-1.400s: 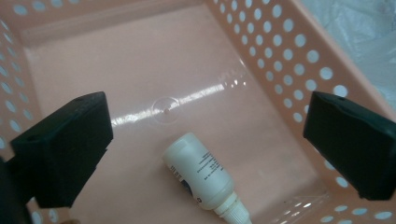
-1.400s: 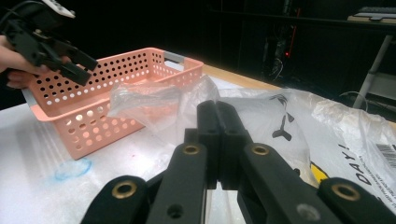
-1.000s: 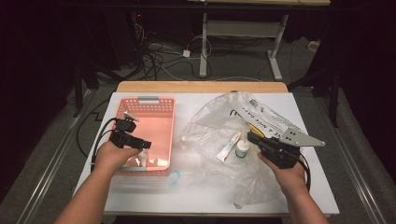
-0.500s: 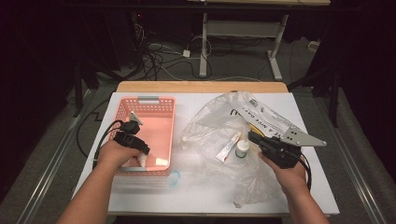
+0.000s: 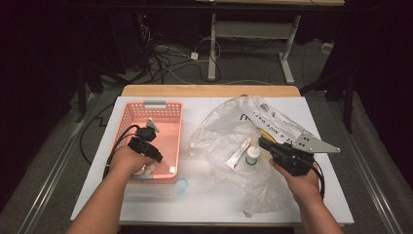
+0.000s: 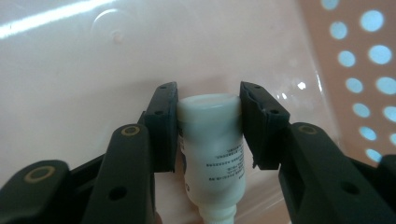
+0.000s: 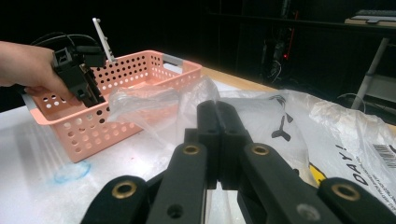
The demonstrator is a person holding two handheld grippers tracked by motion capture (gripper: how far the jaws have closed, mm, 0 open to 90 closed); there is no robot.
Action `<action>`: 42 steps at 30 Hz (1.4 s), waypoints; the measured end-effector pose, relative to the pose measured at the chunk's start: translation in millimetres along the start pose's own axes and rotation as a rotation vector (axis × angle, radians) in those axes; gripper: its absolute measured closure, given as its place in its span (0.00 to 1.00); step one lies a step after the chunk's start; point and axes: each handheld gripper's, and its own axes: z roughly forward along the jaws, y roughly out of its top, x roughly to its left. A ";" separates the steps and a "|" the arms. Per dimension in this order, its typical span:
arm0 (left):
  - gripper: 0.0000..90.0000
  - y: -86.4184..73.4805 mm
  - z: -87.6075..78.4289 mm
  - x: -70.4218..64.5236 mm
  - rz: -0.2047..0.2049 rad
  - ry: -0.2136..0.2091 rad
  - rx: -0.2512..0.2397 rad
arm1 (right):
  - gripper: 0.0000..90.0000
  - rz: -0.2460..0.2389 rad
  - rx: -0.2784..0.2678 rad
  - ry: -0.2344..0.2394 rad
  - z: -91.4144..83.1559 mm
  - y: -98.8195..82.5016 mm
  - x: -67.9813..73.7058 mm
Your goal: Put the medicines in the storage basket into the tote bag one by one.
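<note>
Inside the pink basket (image 5: 127,116), the left gripper (image 6: 208,100) has just been closing its jaws around a small white bottle (image 6: 212,140) lying on the basket floor; the pads appear to touch both sides. A firm, centred squeeze before lifting should stop it slipping. The right gripper (image 7: 217,112), jaws closed and empty, rests over the clear plastic bag (image 5: 219,126) on the counter (image 5: 204,204)

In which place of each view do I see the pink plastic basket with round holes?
High view: the pink plastic basket stands left of centre.
Left gripper view: its smooth floor lies behind the jaws, and its holed wall is at the upper right.
Right gripper view: it stands at the middle left.
Shared landmark: the left gripper reaches into the basket. Its jaws have just been closing on a small white plastic bottle.
</note>
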 end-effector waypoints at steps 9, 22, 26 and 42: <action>0.65 -5.6 -11.1 -5.2 0.058 -0.003 -0.125 | 1.00 -0.003 -0.002 0.001 0.0 0.3 0.2; 0.65 -28.0 -27.9 -17.0 0.153 -0.001 -0.365 | 1.00 -0.002 -0.001 -0.002 0.1 -0.1 0.3; 0.65 -34.8 -31.0 -20.9 0.163 0.001 -0.430 | 1.00 -0.003 -0.001 -0.002 0.3 -0.2 0.7; 0.65 -67.3 -45.0 -35.4 0.199 0.003 -0.684 | 1.00 -0.006 0.003 0.003 1.7 -1.1 1.5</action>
